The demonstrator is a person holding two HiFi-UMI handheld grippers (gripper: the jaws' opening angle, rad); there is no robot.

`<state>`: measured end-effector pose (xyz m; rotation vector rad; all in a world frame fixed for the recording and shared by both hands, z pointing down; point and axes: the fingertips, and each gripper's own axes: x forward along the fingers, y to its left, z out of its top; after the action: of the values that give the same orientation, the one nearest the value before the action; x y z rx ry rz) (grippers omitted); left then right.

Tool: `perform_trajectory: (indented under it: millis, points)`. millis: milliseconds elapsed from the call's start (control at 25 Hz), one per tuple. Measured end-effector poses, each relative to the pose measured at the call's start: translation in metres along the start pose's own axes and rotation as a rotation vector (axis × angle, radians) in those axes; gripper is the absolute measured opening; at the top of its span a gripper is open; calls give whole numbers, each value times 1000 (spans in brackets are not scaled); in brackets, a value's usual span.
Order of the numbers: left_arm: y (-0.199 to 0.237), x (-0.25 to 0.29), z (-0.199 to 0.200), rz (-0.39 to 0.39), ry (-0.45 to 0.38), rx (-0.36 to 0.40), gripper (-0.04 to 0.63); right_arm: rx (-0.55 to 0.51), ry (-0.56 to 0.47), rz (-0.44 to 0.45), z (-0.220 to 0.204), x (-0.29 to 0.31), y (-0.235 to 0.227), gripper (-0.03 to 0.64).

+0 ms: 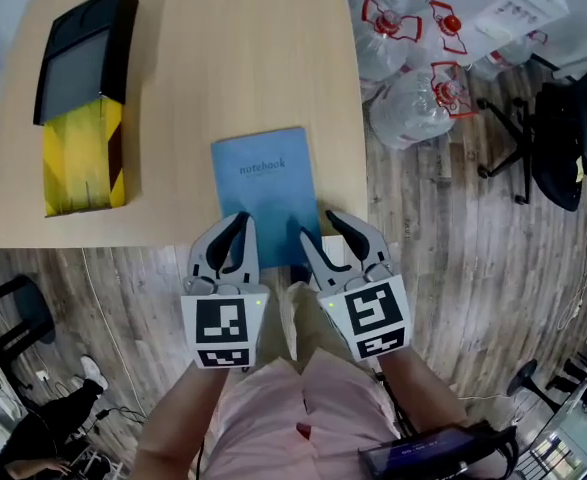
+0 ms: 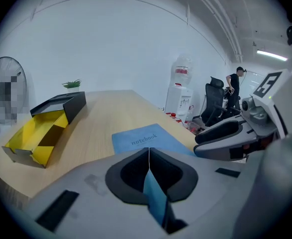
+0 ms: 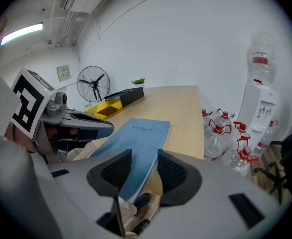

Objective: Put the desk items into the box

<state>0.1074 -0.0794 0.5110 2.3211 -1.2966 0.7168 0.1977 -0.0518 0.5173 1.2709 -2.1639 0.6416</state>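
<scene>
Left gripper [image 2: 148, 153], jaws together on nothing, and right gripper [image 3: 145, 166], jaws apart, are hovering at 6 o'clock of the notebook [image 1: 265, 183] overhanging the desk [image 1: 223, 58]; probably light, thin and floppy, it is inviting a pinch on that overhang.

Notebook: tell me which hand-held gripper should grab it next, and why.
Right. The right hand-held gripper has its jaws apart with the blue notebook lined up between them; the left hand-held gripper has its jaws together and would need opening first. The box lies leftward, though.
</scene>
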Motion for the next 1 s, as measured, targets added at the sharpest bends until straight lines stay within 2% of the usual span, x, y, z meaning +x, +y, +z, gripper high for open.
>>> perform_trajectory:
  millis: [120,280,520,720,880,1000]
  points:
    - [-20,-10,3,-17,-14,27,15,31,-6,-10,-15,-23,-7,164]
    - [-44,-18,8,-32,-37,61,15,59,0,27,-36,-45,-4,164]
    - [-48,-22,10,-1,-50,79,15,92,5,75,-58,-55,3,164]
    - [-29,-26,13,37,-61,56,15,177,8,160,-68,-40,9,182]
    - [-21,-28,14,31,-90,24,15,273,21,260,-73,-18,17,235]
    - [-21,-30,9,14,-77,26,15,371,33,340,-79,-6,28,270]
